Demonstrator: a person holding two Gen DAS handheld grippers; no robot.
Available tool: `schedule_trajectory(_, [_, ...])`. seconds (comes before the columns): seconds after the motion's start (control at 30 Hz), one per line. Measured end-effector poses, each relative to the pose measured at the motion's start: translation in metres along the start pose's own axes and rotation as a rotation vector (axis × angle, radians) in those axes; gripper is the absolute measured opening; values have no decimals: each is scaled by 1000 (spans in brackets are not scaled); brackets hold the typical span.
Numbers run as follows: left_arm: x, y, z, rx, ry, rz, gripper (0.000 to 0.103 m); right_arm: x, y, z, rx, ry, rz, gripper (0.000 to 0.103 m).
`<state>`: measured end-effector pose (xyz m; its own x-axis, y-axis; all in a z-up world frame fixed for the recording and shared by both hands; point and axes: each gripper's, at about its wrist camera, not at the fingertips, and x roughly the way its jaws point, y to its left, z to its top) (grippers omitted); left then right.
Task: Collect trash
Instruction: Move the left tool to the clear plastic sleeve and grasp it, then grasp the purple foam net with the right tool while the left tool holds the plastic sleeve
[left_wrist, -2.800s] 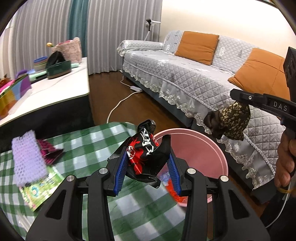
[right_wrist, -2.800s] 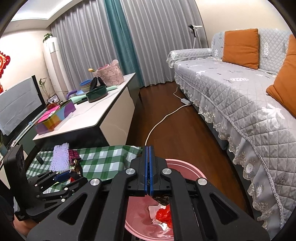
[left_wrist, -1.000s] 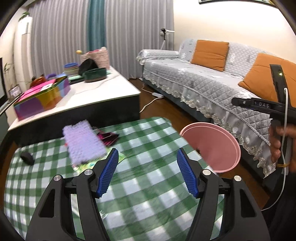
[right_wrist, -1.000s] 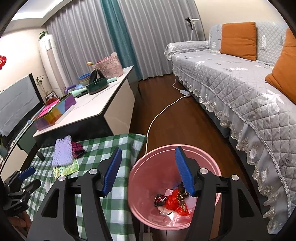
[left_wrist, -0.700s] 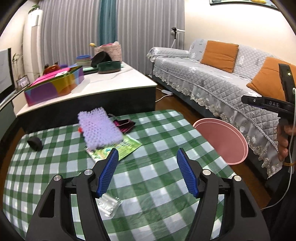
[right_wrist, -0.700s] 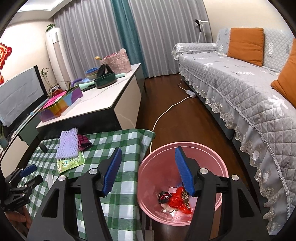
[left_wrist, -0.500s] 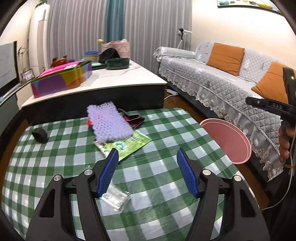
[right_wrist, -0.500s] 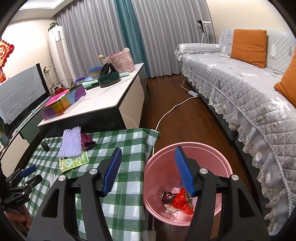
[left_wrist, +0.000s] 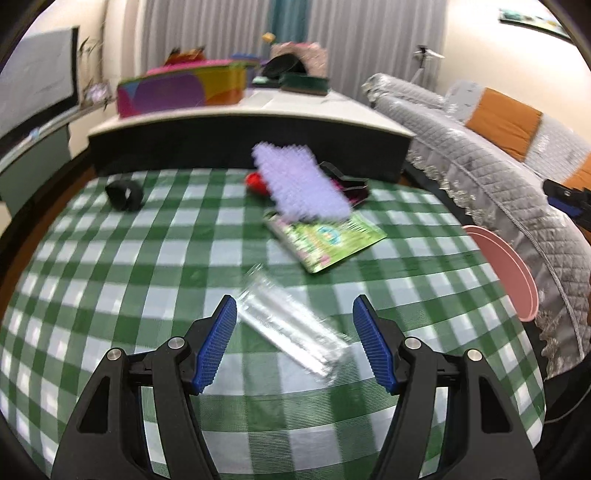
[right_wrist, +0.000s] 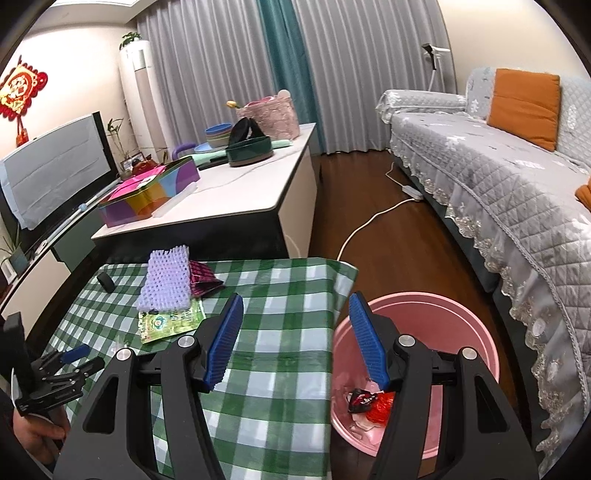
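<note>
We hold the left tool (left_wrist: 294, 345) spread wide low in the left wrist frame, its jaws having just opened a touch further; the clear plastic wrapper (left_wrist: 291, 325) lies on the checked bench (left_wrist: 110, 266) between the blue pads (left_wrist: 218, 345), untouched. Above it, centre frame, sit the green packet (left_wrist: 328, 240) and the lilac mesh pad (left_wrist: 301, 186). Our right tool (right_wrist: 295, 341) is also spread and empty, lower centre, with the pink bin (right_wrist: 461, 317) holding wrappers at lower right.

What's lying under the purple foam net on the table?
Under the purple foam net lie a green packet and a dark magenta wrapper, each partly showing. Their covered parts stay hidden.
</note>
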<state>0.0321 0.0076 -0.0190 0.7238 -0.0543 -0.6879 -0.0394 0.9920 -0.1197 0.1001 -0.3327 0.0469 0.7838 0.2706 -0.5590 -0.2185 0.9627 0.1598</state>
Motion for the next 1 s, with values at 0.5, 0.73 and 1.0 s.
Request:
schedule_trajectory(0.5, [42,-4,-1,-91,112,19,68,10,6,-4,-27,29,6,60])
schedule_trajectory(0.73, [52,-6,5,-85,142,2,4,24,17,-10,-37,64,37,60])
schedule_trajectory(1.0, [49,6,17,-112,93,5,2,59,46,-13,-32,112,165,56])
